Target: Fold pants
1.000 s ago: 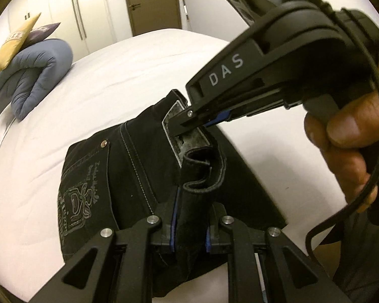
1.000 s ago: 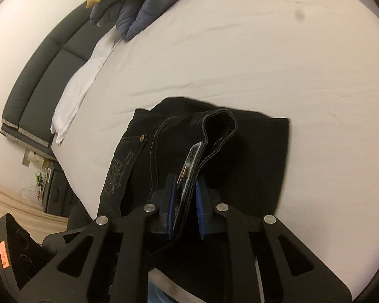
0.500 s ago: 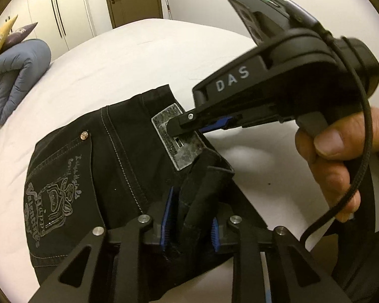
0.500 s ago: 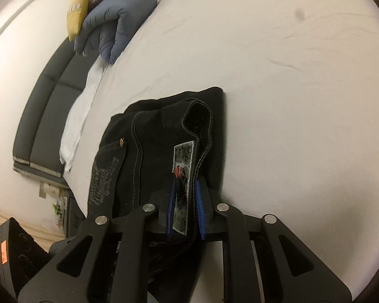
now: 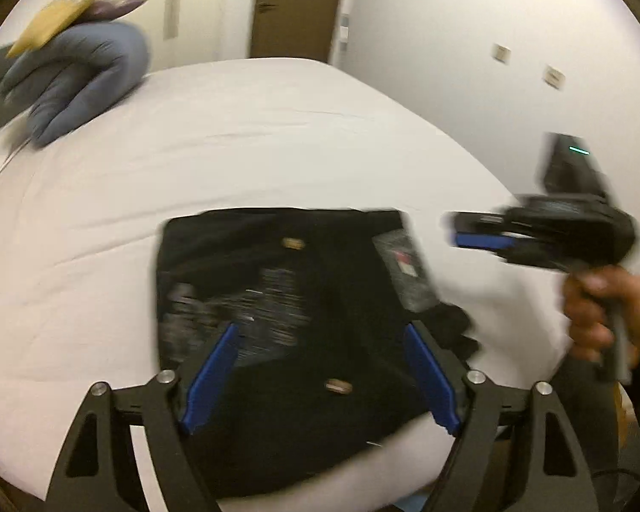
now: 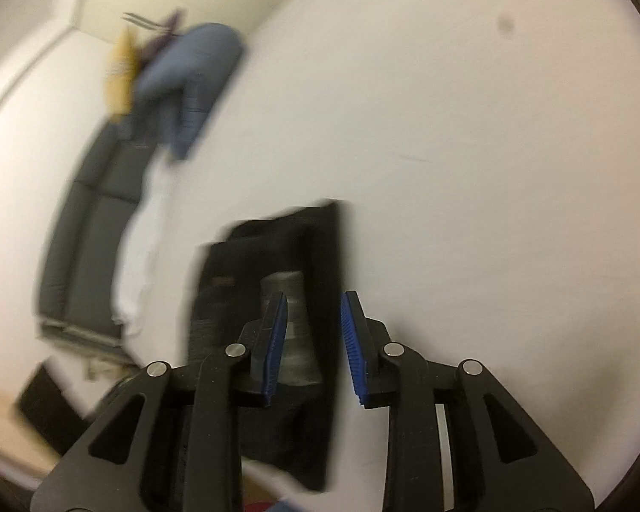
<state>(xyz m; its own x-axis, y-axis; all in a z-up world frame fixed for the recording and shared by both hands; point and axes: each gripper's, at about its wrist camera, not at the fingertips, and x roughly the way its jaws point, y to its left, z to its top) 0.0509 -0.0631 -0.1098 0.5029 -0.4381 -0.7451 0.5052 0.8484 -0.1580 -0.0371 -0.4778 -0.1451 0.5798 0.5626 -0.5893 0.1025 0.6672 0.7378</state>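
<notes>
Bed (image 5: pixel 277 136): white sheet, fills most of both views.
Pants (image 5: pixel 286 298): black, folded to a squarish pack, flat on bed near its front edge; long axis hard to tell, blurred. Grey waist label (image 5: pixel 407 273) at pack's right side.
Blue pillow (image 5: pixel 77 81): far left, well apart from pants.
Left gripper (image 5: pixel 320 377): tilted down over pants, jaws wide & opening, nothing pinched.
Right gripper (image 6: pixel 312 350): angled down, jaws opening, pads off cloth; hand (image 5: pixel 597 315) on its handle.
</notes>
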